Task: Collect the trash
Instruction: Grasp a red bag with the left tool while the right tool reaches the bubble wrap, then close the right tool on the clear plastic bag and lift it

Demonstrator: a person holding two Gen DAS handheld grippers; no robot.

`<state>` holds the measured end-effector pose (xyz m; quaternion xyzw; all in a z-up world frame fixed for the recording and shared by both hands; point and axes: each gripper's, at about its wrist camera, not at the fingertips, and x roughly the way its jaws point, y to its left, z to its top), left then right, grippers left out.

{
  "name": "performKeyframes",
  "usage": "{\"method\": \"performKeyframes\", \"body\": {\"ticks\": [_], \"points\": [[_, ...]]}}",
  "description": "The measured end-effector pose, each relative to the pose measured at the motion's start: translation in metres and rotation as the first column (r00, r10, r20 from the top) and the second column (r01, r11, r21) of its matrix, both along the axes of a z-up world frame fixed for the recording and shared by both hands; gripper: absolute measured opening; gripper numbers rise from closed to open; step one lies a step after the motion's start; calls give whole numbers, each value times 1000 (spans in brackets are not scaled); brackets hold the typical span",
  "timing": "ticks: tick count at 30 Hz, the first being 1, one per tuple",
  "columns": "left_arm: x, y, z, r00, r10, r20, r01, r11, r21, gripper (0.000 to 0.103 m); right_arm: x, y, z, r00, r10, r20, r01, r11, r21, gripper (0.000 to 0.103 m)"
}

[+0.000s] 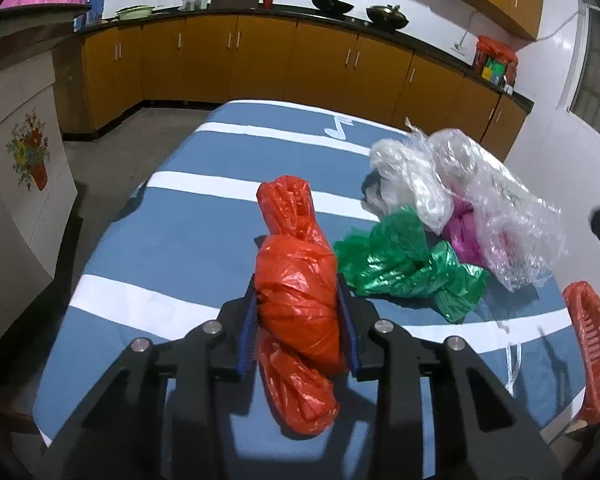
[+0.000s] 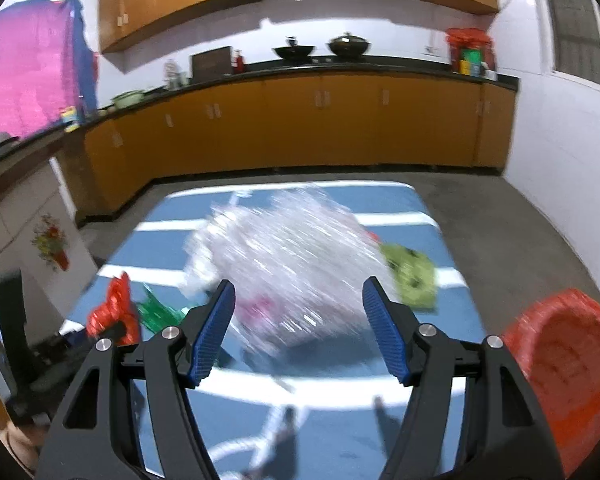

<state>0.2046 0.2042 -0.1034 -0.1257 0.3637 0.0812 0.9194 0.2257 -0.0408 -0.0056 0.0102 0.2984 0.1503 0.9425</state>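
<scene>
A: Left wrist view first — what's in the left gripper (image 1: 300,320)?

B: Its jaws are clamped on a twisted red plastic bag (image 1: 296,280), the blue pads pressing both sides. The bag lies lengthwise on the blue-and-white striped table (image 1: 180,240), near the middle of the near half.

A: And round about it?

B: To the left, bare cloth all the way to the table's left edge, then floor. To the right, a crumpled green bag (image 1: 404,268) lies just beside the red one, with a clear plastic heap (image 1: 472,184) and a bit of pink plastic (image 1: 464,236) behind it. A red basket (image 1: 588,352) sits at the near right edge.

A: Right wrist view?

B: Blurred. The right gripper (image 2: 298,332) has its jaws apart, nothing between the pads — the clear plastic heap (image 2: 288,256) lies just beyond them. A yellow-green wrapper (image 2: 412,280) is at the heap's right; the red basket (image 2: 568,364) is at the near right corner. The far end of the table is open cloth.
</scene>
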Motion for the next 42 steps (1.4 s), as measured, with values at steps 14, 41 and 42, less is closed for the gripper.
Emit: {"method": "performKeyframes", "body": {"ticks": [14, 41, 42], "points": [[-8, 43, 31, 993, 89, 79, -88, 996, -26, 35, 79, 70, -22, 989, 73, -128, -76, 997, -20, 40], [-11, -21, 68, 984, -59, 168, 64, 998, -23, 35, 12, -20, 24, 997, 48, -56, -40, 989, 143, 6], [-11, -27, 69, 983, -70, 170, 75, 997, -21, 35, 9, -24, 24, 997, 47, -60, -37, 987, 154, 6]]}}
